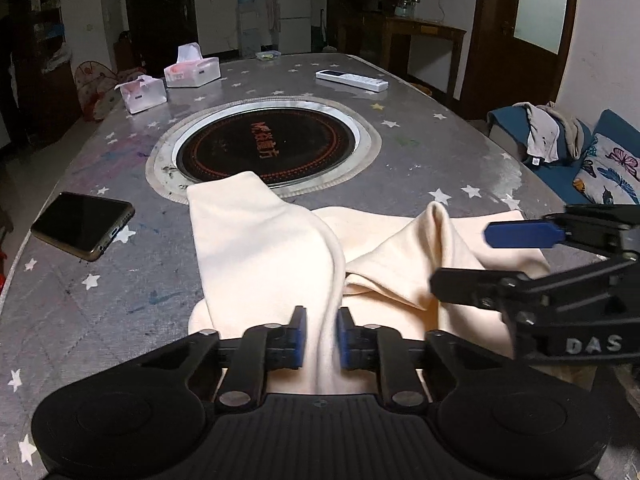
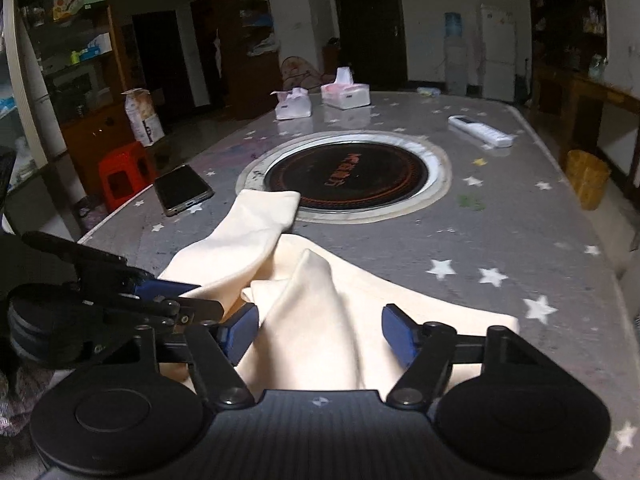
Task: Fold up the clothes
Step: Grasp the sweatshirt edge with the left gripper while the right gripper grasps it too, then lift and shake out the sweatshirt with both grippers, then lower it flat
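Looking along my left gripper [image 1: 322, 326], I find its blue pads nearly closed on a raised ridge of the cream garment [image 1: 260, 240], which runs between them; the cloth is pinched there. The garment lies on the near part of the star-patterned table [image 1: 440, 152], one long folded panel reaching far to the rim of the round inset cooktop [image 1: 266, 146], a second fold peaked to the right. My right gripper [image 1: 464, 256] enters from the right, jaws spread wide above that peaked fold. A dark phone [image 1: 82, 224] lies left of the garment, apart from it; two tissue packs [image 1: 192, 69] sit far left and a white remote [image 1: 352, 80] far right. Looking along my right gripper [image 2: 320, 328], I record the jaws well apart, with the peaked fold of the garment [image 2: 312, 312] rising between them, untouched by the right pad; contact at the left pad I cannot tell. My left gripper [image 2: 188, 300] shows at near left, clamped on the long panel. The phone [image 2: 182, 190] lies beyond it.
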{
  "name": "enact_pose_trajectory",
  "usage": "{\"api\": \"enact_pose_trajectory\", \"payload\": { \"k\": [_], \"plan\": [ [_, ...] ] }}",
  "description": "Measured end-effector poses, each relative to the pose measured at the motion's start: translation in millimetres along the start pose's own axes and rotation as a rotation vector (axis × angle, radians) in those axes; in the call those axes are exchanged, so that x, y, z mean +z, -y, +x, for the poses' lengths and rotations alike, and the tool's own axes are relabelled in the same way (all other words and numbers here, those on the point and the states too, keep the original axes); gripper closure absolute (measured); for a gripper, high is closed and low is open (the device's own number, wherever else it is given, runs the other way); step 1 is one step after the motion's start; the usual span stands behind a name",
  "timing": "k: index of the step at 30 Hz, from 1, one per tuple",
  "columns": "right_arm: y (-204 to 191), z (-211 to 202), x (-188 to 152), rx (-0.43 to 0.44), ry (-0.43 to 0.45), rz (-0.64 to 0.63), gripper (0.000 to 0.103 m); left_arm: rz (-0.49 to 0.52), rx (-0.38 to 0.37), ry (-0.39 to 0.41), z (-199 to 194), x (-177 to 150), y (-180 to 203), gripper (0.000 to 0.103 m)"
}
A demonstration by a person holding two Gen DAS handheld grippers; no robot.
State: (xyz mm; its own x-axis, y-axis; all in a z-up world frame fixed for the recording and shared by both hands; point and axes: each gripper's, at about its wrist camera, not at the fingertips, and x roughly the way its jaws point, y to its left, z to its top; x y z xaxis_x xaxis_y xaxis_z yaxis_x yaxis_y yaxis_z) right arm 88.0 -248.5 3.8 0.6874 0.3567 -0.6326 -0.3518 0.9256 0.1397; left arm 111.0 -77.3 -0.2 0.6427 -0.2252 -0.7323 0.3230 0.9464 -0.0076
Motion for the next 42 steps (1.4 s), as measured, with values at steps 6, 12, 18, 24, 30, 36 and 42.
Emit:
{"api": "enact_pose_trajectory", "payload": {
  "k": [6,12,18,24,30,36,42],
  "plan": [
    [-1.7,22.6,0.6,0.031,-0.034,-0.002,0.062,-0.009,-0.007,-0.005,4.0,1.6,-2.4,0.089],
    [3.3,12.1,-2.4,0.023,-0.01,0.025,0.094,-0.012,-0.016,0.008,3.8,0.8,-1.3,0.096],
    [7.6,-26.6,-9.5,-0.029,0.068,0.039,0.096,-0.062,-0.006,0.059,-15.9,-3.4,-13.1,0.1],
    [13.7,-82.1,-20.5,-0.097,0.153,0.028,0.095,-0.138,0.019,0.133,-57.1,-11.5,-35.0,0.1],
    [24.7,-129.5,-34.8,-0.157,0.214,0.052,0.095,-0.217,0.053,0.192,-101.3,-30.7,-58.6,0.1],
    [31.4,-165.3,-53.3,-0.205,0.254,0.078,0.095,-0.283,0.083,0.23,-142.9,-55.3,-77.8,0.1],
    [38.9,-192.8,-76.4,-0.26,0.261,0.116,0.095,-0.335,0.084,0.229,-171.5,-85.1,-91.0,0.1]
  ]
}}
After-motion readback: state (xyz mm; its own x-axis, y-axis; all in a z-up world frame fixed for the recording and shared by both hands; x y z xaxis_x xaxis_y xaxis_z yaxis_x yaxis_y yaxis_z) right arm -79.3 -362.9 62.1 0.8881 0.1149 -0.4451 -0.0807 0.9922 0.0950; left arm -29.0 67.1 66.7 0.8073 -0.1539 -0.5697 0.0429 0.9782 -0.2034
